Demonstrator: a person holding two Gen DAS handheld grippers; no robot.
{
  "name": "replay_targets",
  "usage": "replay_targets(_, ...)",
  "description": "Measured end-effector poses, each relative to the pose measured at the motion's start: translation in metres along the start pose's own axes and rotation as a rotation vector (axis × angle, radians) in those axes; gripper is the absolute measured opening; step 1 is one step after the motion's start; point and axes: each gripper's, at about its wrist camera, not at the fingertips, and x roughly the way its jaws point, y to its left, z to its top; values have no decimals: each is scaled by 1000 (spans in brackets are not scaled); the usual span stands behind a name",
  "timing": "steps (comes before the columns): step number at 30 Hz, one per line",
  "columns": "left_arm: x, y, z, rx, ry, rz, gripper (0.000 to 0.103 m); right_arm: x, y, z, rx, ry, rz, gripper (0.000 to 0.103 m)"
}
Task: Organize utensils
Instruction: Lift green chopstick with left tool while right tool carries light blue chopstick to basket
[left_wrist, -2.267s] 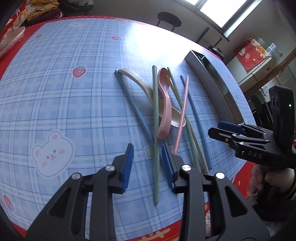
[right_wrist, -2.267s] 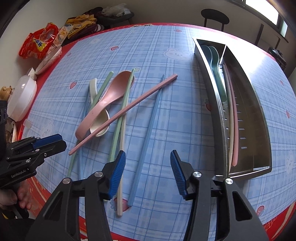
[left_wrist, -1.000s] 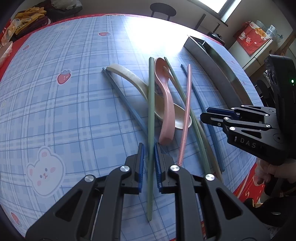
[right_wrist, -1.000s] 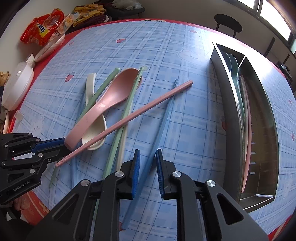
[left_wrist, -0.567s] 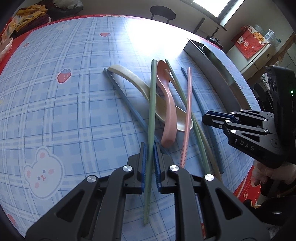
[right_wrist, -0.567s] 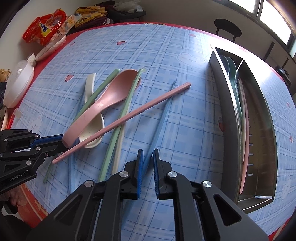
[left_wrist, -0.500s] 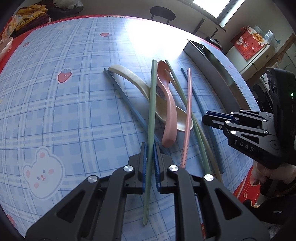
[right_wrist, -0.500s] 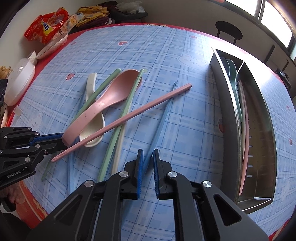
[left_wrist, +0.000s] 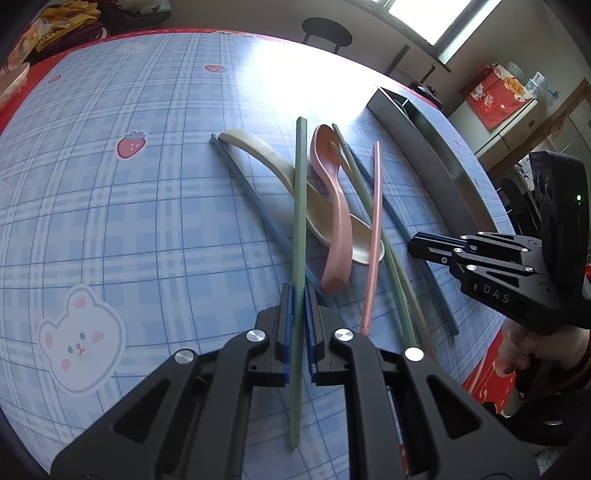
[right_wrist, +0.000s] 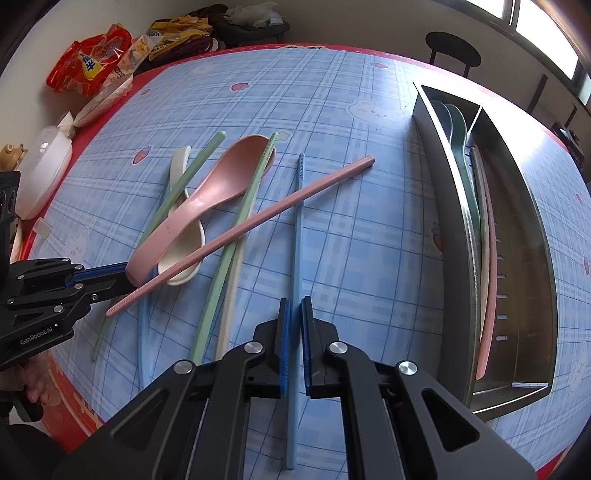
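Left gripper (left_wrist: 298, 325) is clamping the green chopstick (left_wrist: 299, 206) near its lower end, fingers (left_wrist: 286, 332) closed tight on it. Right gripper (right_wrist: 293, 339) is doing the same on the blue chopstick (right_wrist: 297, 229). Both sticks are lying in the pile on the counter (right_wrist: 369, 240), with the pink spoon (right_wrist: 218, 184) and pink chopstick (right_wrist: 258, 221) alongside. The steel tray (right_wrist: 458, 206) is sitting to the right, already holding some utensils.

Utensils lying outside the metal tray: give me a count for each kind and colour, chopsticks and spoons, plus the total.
Green chopsticks: 2
Blue chopsticks: 2
Pink chopstick: 1
Cream chopstick: 1
Pink spoon: 1
Cream spoon: 1
Total: 8
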Motion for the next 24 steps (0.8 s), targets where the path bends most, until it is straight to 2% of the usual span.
replay_targets(6,-3,4,-4,-11,-5,-11,13,-1,2,-2,-25,-12,-8,7)
replay_targets(10,-2,2,-3,7,2,4,13,-1,-2,-2,-21,-12,28,7)
replay_targets(18,-1,-1,0,8,7,6,13,-1,-1,-3,-39,-13,15,7)
replay_targets(24,2,-2,14,0,77,4,11,0,5,2,-33,28,-13,6)
